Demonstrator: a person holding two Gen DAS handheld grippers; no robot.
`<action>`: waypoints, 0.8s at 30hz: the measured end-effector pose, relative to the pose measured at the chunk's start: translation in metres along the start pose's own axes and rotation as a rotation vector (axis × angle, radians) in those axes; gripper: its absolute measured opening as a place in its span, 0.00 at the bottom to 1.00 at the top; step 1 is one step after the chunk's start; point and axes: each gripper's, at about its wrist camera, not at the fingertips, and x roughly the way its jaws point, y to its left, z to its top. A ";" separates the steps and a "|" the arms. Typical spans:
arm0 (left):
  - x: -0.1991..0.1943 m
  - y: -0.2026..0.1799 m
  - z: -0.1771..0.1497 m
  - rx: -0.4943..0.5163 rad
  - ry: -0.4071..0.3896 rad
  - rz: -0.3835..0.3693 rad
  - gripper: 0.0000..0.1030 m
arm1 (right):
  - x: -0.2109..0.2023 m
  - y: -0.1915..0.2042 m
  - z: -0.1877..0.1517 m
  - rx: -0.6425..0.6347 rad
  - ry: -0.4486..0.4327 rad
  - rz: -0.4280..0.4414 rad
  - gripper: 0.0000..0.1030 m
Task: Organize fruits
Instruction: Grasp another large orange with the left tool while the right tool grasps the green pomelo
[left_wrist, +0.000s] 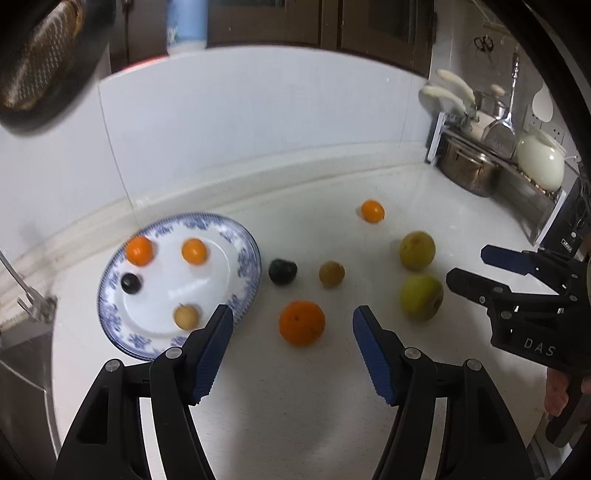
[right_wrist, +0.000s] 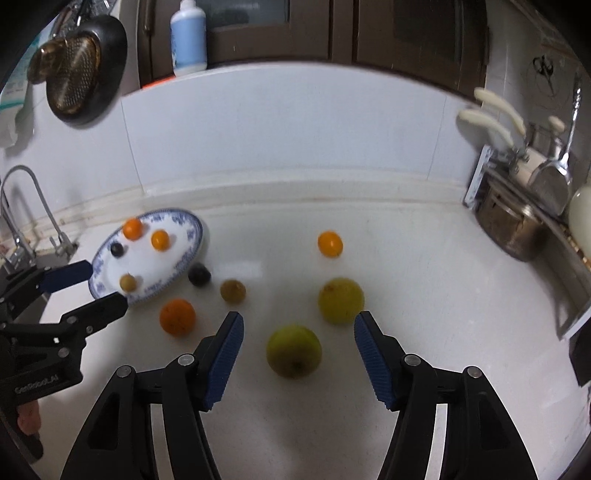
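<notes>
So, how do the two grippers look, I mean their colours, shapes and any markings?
Both are black plastic frames with silver pivot bolts and two tapering fingers with ribbed blue pads. The left gripper shows the pale lettering "GenRobot.AI" on its body in the right wrist view; the right gripper shows "DAS" in the left wrist view. No cables visible.

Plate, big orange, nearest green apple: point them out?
plate (left_wrist: 243, 254), left wrist view, bare blue rim on the right
big orange (left_wrist: 301, 322), left wrist view, middle of the peel
green apple (right_wrist: 294, 350), right wrist view, middle of the skin

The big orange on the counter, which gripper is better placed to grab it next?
Left. The left gripper is open with the big orange right between its fingers; the right gripper faces a green apple instead.
</notes>
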 end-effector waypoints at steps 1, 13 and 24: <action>0.004 -0.001 -0.002 -0.001 0.010 0.004 0.64 | 0.004 -0.002 -0.002 0.003 0.014 0.006 0.61; 0.039 -0.009 -0.011 -0.008 0.085 0.006 0.64 | 0.041 -0.012 -0.021 0.028 0.129 0.066 0.61; 0.067 -0.010 -0.010 -0.003 0.124 -0.001 0.57 | 0.060 -0.013 -0.028 0.027 0.181 0.091 0.61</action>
